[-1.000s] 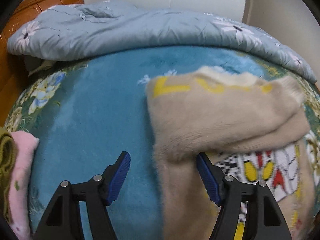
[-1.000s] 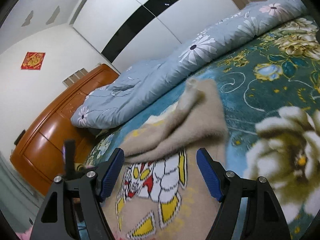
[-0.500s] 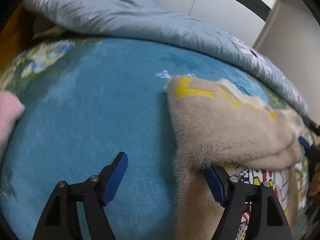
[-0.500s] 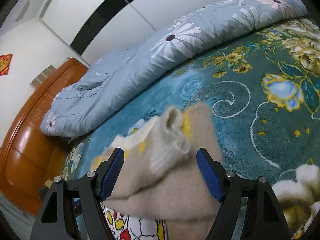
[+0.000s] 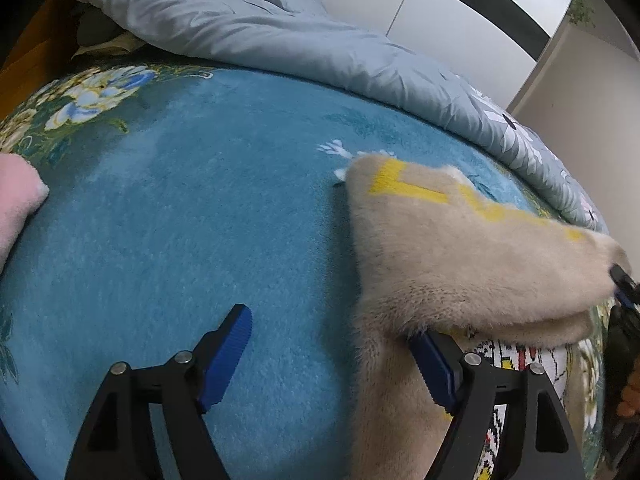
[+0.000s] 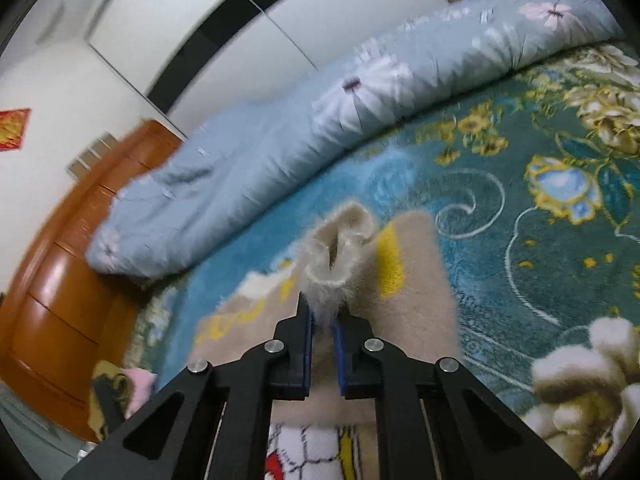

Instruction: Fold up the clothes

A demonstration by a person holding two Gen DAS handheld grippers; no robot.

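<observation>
right wrist view, with the left wrist view alongside, largest item first. the bed (image 5: 168, 216), under a teal floral plush cover, is carrying everything, and a grey-blue flowered quilt (image 6: 280, 148) is lying bunched along its far edge. the beige fuzzy sweater (image 5: 452, 248), with yellow lettering and a cartoon print, is lying on the right half of the cover, its sleeve (image 5: 500, 292) folded across the chest. a pink garment (image 5: 16, 208) is resting at the left edge of the bed, well apart from the sweater.

change: half a second ago the right gripper (image 6: 323, 330) was standing wide open around the sleeve's cuff (image 6: 340, 248); its blue pads are now pressing together on the fuzzy fabric just below the cuff opening, which is sticking up beyond the fingertips. the grasp therefore appears to be made, and the sleeve is probably ready to be carried or straightened for the next fold.

the left gripper (image 5: 340, 356) is staying spread wide, holding nothing, low over the cover at the sweater's left side; its right finger (image 5: 434, 368) is lying just under the folded sleeve's edge, and its left finger is over bare cover. it is likely waiting to pin or pinch that side, since a one-sided pull may drag the soft knit out of square.
</observation>
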